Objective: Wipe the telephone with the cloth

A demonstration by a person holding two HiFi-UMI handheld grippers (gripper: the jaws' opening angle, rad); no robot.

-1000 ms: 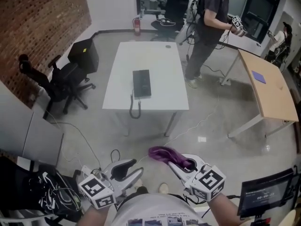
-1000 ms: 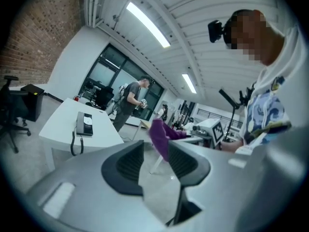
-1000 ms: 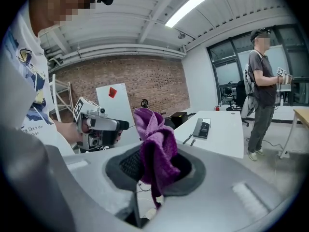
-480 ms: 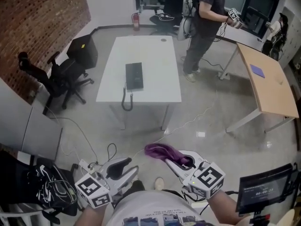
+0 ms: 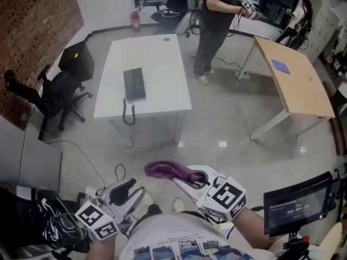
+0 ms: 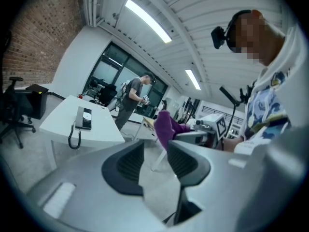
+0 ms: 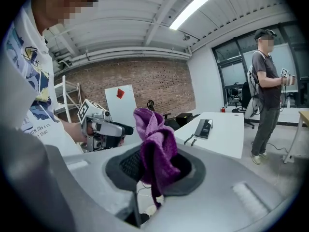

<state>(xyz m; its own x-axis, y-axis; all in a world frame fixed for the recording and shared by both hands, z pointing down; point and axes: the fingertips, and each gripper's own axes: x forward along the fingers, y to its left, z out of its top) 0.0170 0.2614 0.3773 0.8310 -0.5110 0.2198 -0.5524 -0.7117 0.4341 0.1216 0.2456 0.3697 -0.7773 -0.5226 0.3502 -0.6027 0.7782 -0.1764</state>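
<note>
Gripping a purple cloth (image 7: 155,144), the right gripper (image 5: 187,179) is clenching its jaws on the bunched fabric. One end of the cloth is standing up above the pads and a thin tail is hanging below them. The left gripper (image 6: 155,164) is hovering just beside it, released, with its jaws standing apart and nothing between them. Both are being held low in front of the person's body, over the floor (image 5: 227,161) and well apart from the white bench (image 5: 162,53).

The telephone (image 5: 134,83) is lying flat on the white bench, left of its middle and toward the near edge. Its cord (image 5: 128,112) is hanging in a loop over that near edge. Neither gripper is touching the telephone.

A second person (image 5: 214,10) is standing beyond the far right corner of the white bench, holding another gripper. A wooden bench (image 5: 295,85) is standing to the right, carrying a small blue sheet (image 5: 281,66) near its far edge. A black office chair (image 5: 51,91) is sitting off the left edge of the white bench, near a brick wall (image 5: 32,31).
</note>
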